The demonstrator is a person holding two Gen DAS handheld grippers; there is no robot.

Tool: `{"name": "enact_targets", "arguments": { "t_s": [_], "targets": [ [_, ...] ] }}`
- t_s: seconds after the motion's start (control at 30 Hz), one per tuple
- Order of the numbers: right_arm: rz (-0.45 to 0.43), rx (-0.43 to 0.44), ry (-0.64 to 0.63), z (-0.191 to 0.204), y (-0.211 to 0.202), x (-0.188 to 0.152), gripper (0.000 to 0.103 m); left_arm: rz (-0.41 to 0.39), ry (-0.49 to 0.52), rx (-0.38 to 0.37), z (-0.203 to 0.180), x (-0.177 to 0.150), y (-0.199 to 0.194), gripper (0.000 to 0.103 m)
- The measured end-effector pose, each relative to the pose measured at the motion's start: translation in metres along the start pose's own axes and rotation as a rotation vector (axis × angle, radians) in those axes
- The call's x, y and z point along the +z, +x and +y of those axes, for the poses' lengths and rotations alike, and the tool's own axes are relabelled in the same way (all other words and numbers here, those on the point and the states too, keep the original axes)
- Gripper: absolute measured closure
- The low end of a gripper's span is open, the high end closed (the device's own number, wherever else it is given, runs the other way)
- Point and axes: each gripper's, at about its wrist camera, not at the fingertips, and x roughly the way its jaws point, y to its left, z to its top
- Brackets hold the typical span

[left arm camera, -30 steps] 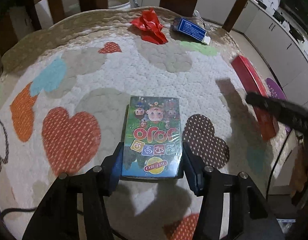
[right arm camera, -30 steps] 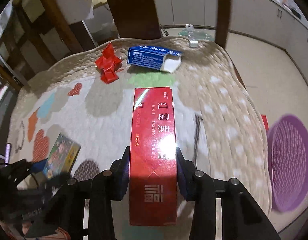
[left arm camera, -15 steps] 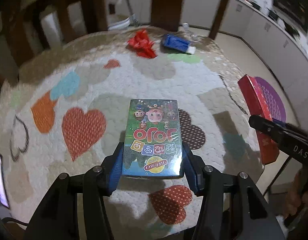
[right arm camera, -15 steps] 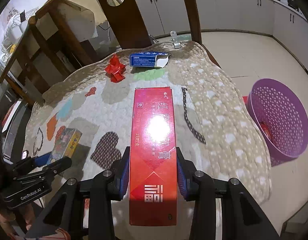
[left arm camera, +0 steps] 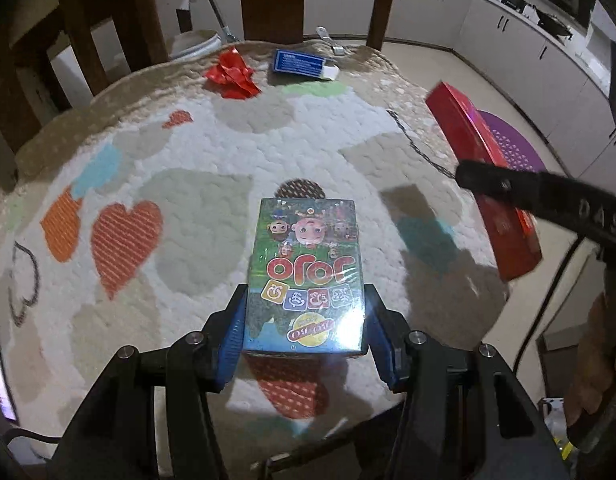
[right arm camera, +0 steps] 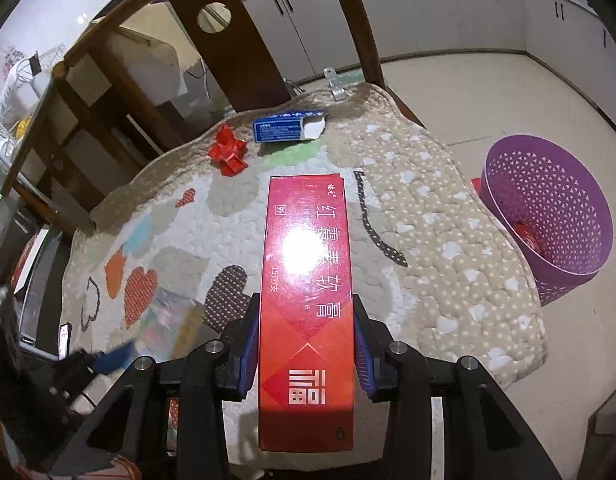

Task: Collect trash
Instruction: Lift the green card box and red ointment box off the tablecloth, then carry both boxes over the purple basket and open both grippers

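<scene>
A kitchen with pale cabinet fronts (right arm camera: pixel 448 20) along the far wall and a light tiled floor (right arm camera: pixel 488 92) surrounds a worktop (left arm camera: pixel 228 152) covered by a quilted beige and white cloth printed with hearts in orange, red, blue and brown. Dark wooden chairs (right arm camera: pixel 228 40) stand at its far edge. On the floor to the right of the worktop sits a purple perforated basket (right arm camera: pixel 548 208), with something red lying inside it. The right gripper (right arm camera: pixel 306 344) is clamped on a long red carton (right arm camera: pixel 306 280), its blue pads pressing both long sides, the carton lifted above the cloth. The left gripper (left arm camera: pixel 304 332) holds a green cartoon-printed box (left arm camera: pixel 306 272) the same way, clear of the cloth. Near the far edge of the worktop lie a blue box (left arm camera: pixel 298 62) with an open white flap and, just beside it to the left, a crumpled red wrapper (left arm camera: pixel 232 74).
</scene>
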Motion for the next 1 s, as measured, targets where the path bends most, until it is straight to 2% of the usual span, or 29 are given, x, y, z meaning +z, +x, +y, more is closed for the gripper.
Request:
{"name": "enact_targets", "arguments": {
  "t_s": [0.17, 0.3, 0.5, 0.73, 1.0],
  "targets": [
    [-0.018, 0.025, 0.031, -0.003, 0.008, -0.005, 0.060, -0.041, -0.005, -0.060, 0.010, -0.004, -0.001, 0.050],
    [-0.018, 0.022, 0.026, -0.008, 0.009, -0.008, 0.060, -0.045, 0.045, -0.002, 0.017, -0.003, -0.005, 0.050],
    [-0.047, -0.001, 0.048, -0.024, 0.003, -0.004, 0.060, -0.051, 0.022, 0.035, 0.025, 0.020, -0.011, 0.050],
    [-0.053, -0.010, 0.062, -0.037, 0.003, -0.003, 0.060, -0.047, 0.062, 0.093, 0.003, 0.036, -0.006, 0.050],
    [-0.098, -0.025, 0.090, -0.062, -0.007, 0.003, 0.060, -0.042, 0.116, 0.110, -0.025, 0.051, 0.002, 0.050]
  ]
}}
